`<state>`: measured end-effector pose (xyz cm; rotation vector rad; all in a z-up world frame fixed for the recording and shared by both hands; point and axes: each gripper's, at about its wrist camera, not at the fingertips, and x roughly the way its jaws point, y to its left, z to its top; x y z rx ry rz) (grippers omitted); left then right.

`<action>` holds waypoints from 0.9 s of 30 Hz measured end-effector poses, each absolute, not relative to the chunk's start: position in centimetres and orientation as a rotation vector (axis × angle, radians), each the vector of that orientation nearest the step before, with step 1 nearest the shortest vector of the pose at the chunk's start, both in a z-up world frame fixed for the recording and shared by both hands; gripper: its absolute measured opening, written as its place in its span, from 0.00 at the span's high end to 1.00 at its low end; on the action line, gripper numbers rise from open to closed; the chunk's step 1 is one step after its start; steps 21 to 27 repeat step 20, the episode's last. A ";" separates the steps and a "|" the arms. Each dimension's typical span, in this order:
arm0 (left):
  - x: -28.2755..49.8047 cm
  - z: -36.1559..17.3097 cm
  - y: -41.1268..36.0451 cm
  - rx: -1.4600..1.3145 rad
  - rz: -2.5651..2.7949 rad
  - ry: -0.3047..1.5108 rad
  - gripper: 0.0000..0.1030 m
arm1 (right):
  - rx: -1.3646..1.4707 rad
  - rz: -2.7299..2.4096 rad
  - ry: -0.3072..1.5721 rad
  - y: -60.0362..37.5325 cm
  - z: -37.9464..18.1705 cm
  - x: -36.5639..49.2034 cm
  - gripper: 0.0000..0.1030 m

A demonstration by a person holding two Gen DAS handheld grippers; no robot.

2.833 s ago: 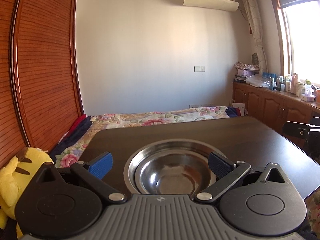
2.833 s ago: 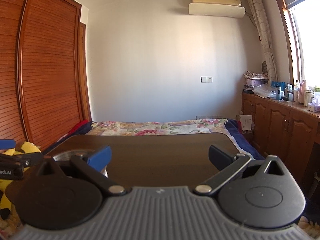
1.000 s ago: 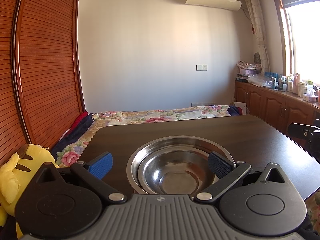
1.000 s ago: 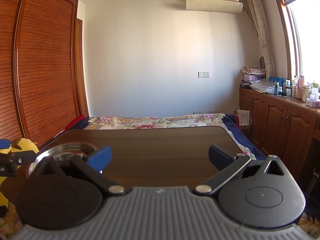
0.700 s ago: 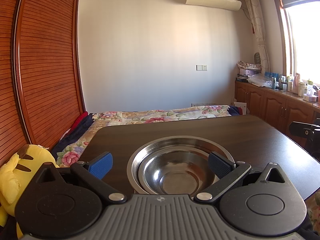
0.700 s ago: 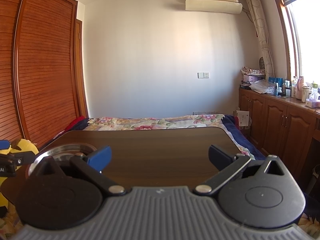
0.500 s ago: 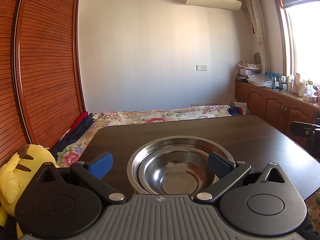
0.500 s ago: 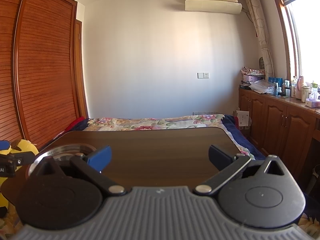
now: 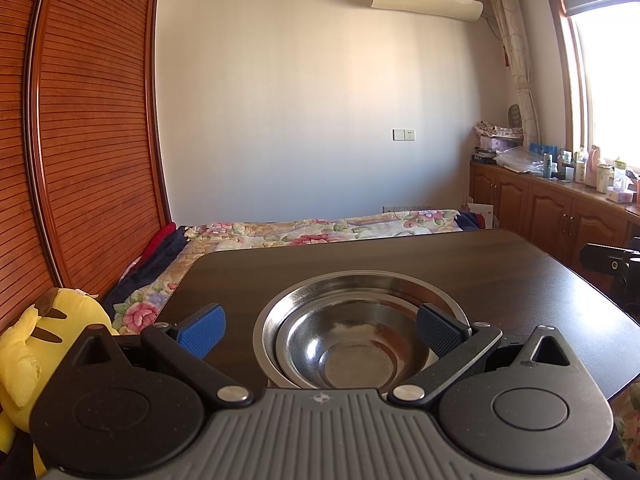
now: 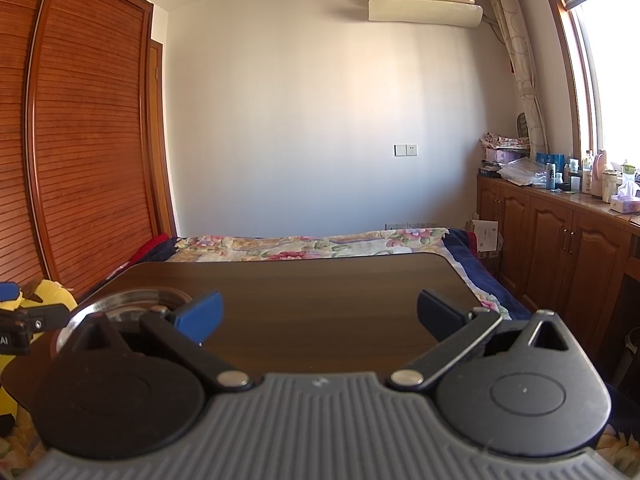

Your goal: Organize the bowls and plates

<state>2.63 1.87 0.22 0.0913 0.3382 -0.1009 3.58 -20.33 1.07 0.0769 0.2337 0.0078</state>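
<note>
Left gripper (image 9: 320, 326) sits right behind the shiny round steel bowl (image 9: 352, 344), fingers spread wide and gripping nothing. That bowl is nested inside a wider round steel basin (image 9: 360, 280), and the pair rests on the near left part of the dark wood-grain surface (image 9: 500, 268). The blue-padded finger (image 9: 202, 330) lies off to the left of the basin, clear of its rim; the dark right finger (image 9: 438, 330) overlaps the stack's right edge in this view, though whether it touches the metal I can't tell.

Over to the right gripper (image 10: 318, 312), also spread wide and empty, looking out over bare wood. From its camera only the basin's rim (image 10: 120, 298) peeks out at far left, half hidden behind its own blue finger.

So the key relation: the stack lies dead ahead of the left gripper and slightly to its right, while it lies well off to the left of the right gripper. The left is plainly nearer. The dishes are round, so there's no long axis to line up with; my read is that any pickup turns on one finger going inside a rim and the other outside. A yellow plush toy (image 9: 28, 344) sits off the surface's left edge, out of the way
</note>
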 end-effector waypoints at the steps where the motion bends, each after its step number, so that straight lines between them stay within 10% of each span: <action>1: 2.6 0.2 1.9 0.091 -0.101 0.338 0.00 | 0.076 0.007 0.233 -20.3 1.1 3.6 0.00; 27: 2.7 0.3 1.8 0.093 -0.102 0.339 0.00 | 0.077 0.011 0.238 -20.1 0.9 3.7 0.00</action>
